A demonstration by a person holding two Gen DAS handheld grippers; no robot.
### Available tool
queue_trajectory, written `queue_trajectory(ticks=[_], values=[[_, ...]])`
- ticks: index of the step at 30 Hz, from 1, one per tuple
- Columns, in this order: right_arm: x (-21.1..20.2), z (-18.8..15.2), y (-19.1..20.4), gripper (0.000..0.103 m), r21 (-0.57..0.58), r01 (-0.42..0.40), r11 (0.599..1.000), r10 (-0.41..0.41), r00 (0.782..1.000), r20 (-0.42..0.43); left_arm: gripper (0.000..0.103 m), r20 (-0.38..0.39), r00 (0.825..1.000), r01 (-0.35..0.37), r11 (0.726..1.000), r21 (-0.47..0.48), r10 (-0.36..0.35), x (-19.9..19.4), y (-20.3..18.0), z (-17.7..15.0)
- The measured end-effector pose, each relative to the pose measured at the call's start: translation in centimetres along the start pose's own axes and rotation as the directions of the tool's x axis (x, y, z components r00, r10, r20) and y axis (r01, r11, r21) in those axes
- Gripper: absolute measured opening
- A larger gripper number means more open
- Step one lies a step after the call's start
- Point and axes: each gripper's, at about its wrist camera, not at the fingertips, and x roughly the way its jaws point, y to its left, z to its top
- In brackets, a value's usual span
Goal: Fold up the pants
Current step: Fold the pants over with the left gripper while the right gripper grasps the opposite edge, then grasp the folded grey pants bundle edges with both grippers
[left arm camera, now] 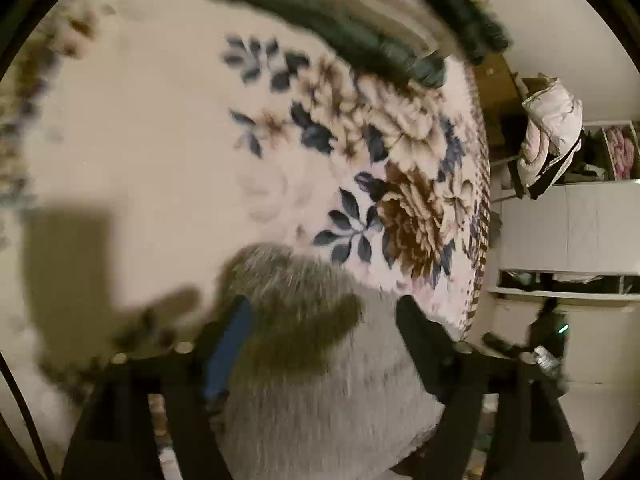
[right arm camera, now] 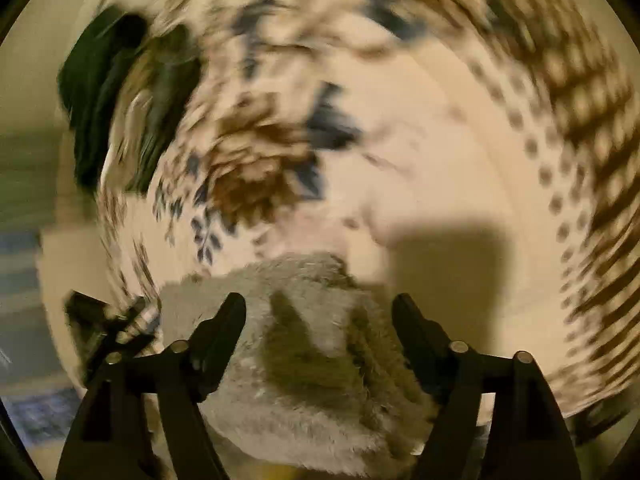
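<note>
- Floral blanket (left arm camera: 168, 132) covers the bed; dark clothing (left arm camera: 360, 20) lies at its far edge.
- Left gripper (left arm camera: 324, 320): jaws spread wide, gripping nothing.
- Grey fuzzy pants (left arm camera: 328, 400) lie near, between both grippers' fingers.
- Right gripper (right arm camera: 320, 316): jaws spread wide, gripping nothing.

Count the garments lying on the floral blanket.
2. The grey fleecy pants lie at the blanket's near edge, between the open left tongs. A dark green garment lies at the far edge. Blur may hide others.
</note>
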Motion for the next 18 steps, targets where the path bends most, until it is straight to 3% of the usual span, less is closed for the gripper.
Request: queue_trajectory(ticks=[3,5,8,10,13,14,15,16,17,18], values=[[1.5,-3.8,6.3,0.078,-0.239,0.014,0.971,-0.041,0.993,-0.112,0.077,0.031,0.998,-0.054,0.998,0.031,0.053,-2.2,-0.2,-4.4],[4.6,-7.4,11.2,0.078,-0.424,0.021,0.905,-0.121,0.970,-0.210,0.077,0.030,0.998,-0.064,0.998,0.020,0.063,-2.4,0.2,-6.9],[8.5,-11.5,15.7,0.078,-0.589,-0.007,0.808,-0.210,0.931,-0.298,0.077,0.012,0.999,-0.033,0.999,-0.004,0.033,-1.3,0.6,-10.6],[12.0,-11.7,19.2,0.078,-0.656,0.002,0.755,-0.282,0.904,-0.321,0.077,-0.007,0.999,-0.046,0.999,0.005,0.046,0.1,0.6,-12.5],[17.0,-11.3,22.0,0.078,-0.666,0.010,0.746,-0.369,0.839,-0.401,0.076,-0.016,0.999,-0.050,0.998,0.031,0.051,1.4,0.7,-14.6],[18.8,-11.8,22.5,0.078,-0.689,0.038,0.724,-0.434,0.801,-0.412,0.075,-0.006,1.000,-0.027,0.999,0.038,0.028,1.4,0.8,-15.0],[19.5,-12.3,22.7,0.073,-0.710,0.044,0.703,-0.462,0.787,-0.408,0.074,0.014,1.000,-0.012,0.999,0.044,0.011,1.2,0.9,-15.4],[20.1,-12.9,23.1,0.043,-0.726,0.035,0.687,-0.475,0.778,-0.412,0.061,0.023,1.000,0.007,0.999,0.047,-0.008,1.1,1.1,-15.7],[20.6,-13.2,23.3,0.022,-0.716,0.043,0.697,-0.482,0.768,-0.422,0.052,0.027,0.999,0.021,0.998,0.051,-0.023,1.0,1.2,-15.9],[20.8,-13.0,23.4,0.022,-0.703,0.069,0.708,-0.485,0.771,-0.413,0.039,0.035,0.999,0.021,0.998,0.067,-0.023,0.9,1.3,-16.3]])
